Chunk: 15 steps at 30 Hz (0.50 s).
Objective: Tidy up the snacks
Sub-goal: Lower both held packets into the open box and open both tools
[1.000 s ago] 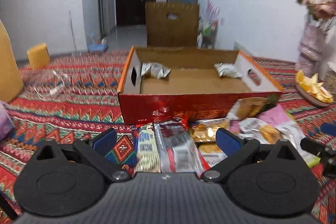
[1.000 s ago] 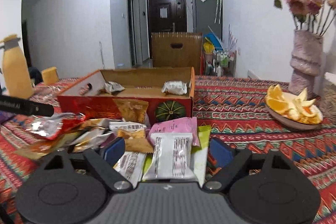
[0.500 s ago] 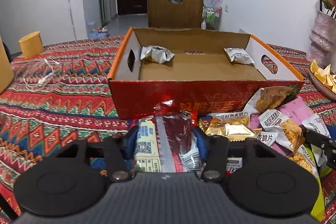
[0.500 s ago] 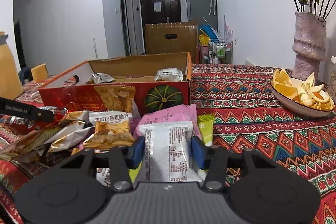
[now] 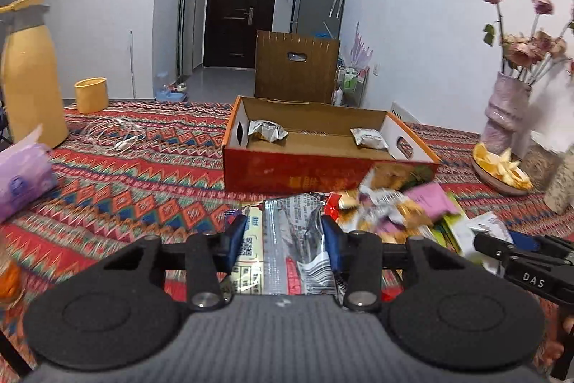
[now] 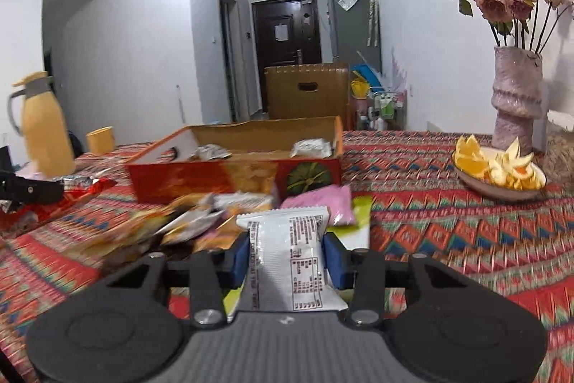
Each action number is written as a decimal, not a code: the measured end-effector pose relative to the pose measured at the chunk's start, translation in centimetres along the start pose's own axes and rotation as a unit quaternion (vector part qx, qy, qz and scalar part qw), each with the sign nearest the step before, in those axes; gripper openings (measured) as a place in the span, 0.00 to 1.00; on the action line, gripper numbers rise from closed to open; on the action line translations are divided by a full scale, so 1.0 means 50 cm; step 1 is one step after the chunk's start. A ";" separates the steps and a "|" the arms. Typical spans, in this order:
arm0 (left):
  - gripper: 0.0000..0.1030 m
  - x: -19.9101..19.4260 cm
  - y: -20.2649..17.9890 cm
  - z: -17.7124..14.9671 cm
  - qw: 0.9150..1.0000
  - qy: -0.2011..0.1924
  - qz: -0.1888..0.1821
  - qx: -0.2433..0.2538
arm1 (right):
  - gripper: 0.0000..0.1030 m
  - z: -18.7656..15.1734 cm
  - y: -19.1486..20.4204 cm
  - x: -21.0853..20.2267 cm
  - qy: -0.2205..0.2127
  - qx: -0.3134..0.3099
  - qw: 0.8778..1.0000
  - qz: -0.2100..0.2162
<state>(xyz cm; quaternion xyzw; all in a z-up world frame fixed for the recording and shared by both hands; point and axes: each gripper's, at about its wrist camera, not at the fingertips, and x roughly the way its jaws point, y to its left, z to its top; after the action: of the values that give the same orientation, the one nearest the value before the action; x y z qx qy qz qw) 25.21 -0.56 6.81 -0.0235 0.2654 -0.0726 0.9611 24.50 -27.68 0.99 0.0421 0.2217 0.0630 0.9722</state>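
Left wrist view shows the left gripper (image 5: 283, 239) closing its fingers on a silver-red packet (image 5: 287, 236); the right gripper (image 6: 288, 253) closes on a white packet (image 6: 292, 257). Both are held above the pile, so carrying comes next: clear the box (image 5: 297, 167)'s near wall; its floor is mostly bare.

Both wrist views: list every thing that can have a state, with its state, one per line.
left gripper: closing on the red and silver packet
right gripper: closing on the white packet
snack box: open, two packets inside
snack pile: loose on the cloth
dark door: shut
plate: holding orange pieces
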 end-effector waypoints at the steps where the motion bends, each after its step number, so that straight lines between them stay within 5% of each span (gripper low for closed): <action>1: 0.43 -0.019 -0.003 -0.013 1.000 0.002 -0.003 0.002 | 0.41 -0.008 0.007 -0.015 0.004 -0.002 1.000 0.006; 7: 0.43 -0.080 -0.015 -0.070 1.000 0.026 -0.014 0.004 | 0.41 -0.064 0.035 -0.068 0.039 -0.006 0.999 0.029; 15: 0.43 -0.136 -0.024 -0.096 1.000 0.010 -0.015 0.007 | 0.41 -0.084 0.059 -0.133 0.032 -0.012 0.999 0.036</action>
<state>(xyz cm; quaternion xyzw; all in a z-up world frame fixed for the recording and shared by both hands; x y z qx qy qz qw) 16.83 -0.76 6.22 -0.0203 0.2743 -0.0892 0.9573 16.44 -25.48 0.38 0.0360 0.2499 0.1022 0.9622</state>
